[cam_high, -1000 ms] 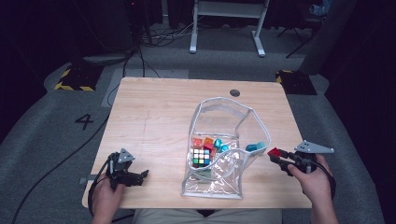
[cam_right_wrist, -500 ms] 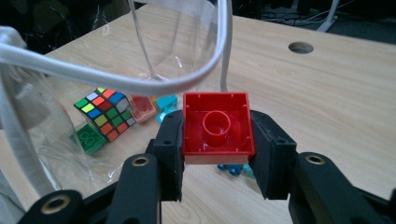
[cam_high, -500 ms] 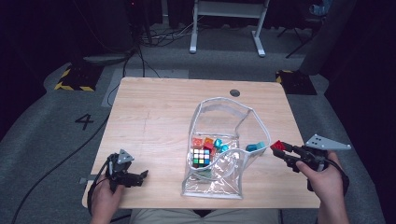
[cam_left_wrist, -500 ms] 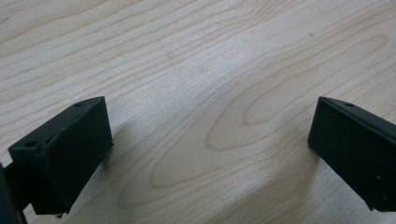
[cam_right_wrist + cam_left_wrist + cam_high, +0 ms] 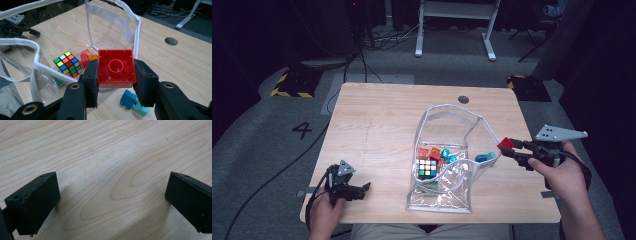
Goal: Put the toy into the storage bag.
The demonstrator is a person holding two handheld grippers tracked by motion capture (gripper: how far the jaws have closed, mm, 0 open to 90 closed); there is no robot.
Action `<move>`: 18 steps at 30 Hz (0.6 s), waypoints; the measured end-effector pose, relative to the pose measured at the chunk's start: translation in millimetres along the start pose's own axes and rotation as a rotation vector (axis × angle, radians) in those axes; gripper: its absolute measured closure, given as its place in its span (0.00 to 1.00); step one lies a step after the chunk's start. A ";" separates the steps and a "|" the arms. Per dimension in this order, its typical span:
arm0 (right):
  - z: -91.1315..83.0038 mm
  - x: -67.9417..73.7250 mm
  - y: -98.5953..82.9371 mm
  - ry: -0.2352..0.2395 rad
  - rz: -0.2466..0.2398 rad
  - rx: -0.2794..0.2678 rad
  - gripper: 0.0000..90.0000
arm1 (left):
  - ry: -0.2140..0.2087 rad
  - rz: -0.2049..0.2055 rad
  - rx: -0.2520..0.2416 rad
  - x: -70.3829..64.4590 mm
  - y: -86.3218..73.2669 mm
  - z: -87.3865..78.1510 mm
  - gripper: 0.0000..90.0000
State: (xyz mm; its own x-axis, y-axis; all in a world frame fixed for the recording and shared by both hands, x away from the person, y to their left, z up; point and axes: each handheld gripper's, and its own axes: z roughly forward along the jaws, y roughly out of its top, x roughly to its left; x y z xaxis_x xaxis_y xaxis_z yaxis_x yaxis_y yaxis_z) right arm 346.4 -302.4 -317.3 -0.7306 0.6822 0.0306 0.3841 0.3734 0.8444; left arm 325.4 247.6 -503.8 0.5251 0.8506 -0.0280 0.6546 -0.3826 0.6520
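Observation:
My right gripper (image 5: 508,146) (image 5: 116,75) is shut on a red brick (image 5: 116,66) (image 5: 505,143), held above the table just right of a clear plastic bag (image 5: 447,150) with white trim (image 5: 32,63). The brick's hollow underside faces the camera. Inside the bag lie a colour cube (image 5: 427,168) (image 5: 68,64) and several small red, orange and teal bricks (image 5: 435,153). A blue and teal brick (image 5: 485,157) (image 5: 133,102) rests on the table beside the bag, below the red brick. My left gripper (image 5: 363,188) (image 5: 112,197) sits open near the table's front left corner, nothing between its jaws.
The wooden table (image 5: 382,125) has a round cable hole (image 5: 463,99) (image 5: 171,41) at the back right. Wide bare wood lies left of the bag. On the dark floor around are cables, a "4" mark (image 5: 302,130) and a white desk frame (image 5: 454,25).
My right gripper has drawn back to the right and a little higher with the red brick. The left gripper has stayed in place.

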 end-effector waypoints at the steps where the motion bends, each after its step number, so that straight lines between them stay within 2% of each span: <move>1: 1.2 -0.6 2.5 0.004 -0.003 0.002 0.66 | 0.000 0.000 0.000 0.0 0.0 0.0 0.00; 7: 14.1 -3.2 23.5 0.058 -0.046 0.028 0.66 | 0.001 0.000 0.001 -0.1 0.0 0.0 0.00; 12: 27.2 1.0 42.0 0.104 -0.109 0.046 0.66 | -0.002 0.000 0.002 0.0 0.0 -0.1 0.00; 14: 33.5 2.9 48.6 0.131 -0.121 0.053 0.66 | -0.001 0.000 0.001 0.0 0.0 -0.1 0.00; 18: 46.7 6.9 59.8 0.154 -0.166 0.080 0.66 | 0.002 0.000 0.001 -0.2 0.0 -0.1 0.00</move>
State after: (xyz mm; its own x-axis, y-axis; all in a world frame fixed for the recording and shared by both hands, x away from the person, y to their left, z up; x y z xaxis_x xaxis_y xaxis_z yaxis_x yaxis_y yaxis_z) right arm 390.7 -246.0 -291.5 -0.8626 0.5054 -0.0191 0.2903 0.5257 0.7996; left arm 325.2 247.4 -503.8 0.5239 0.8513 -0.0271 0.6553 -0.3826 0.6513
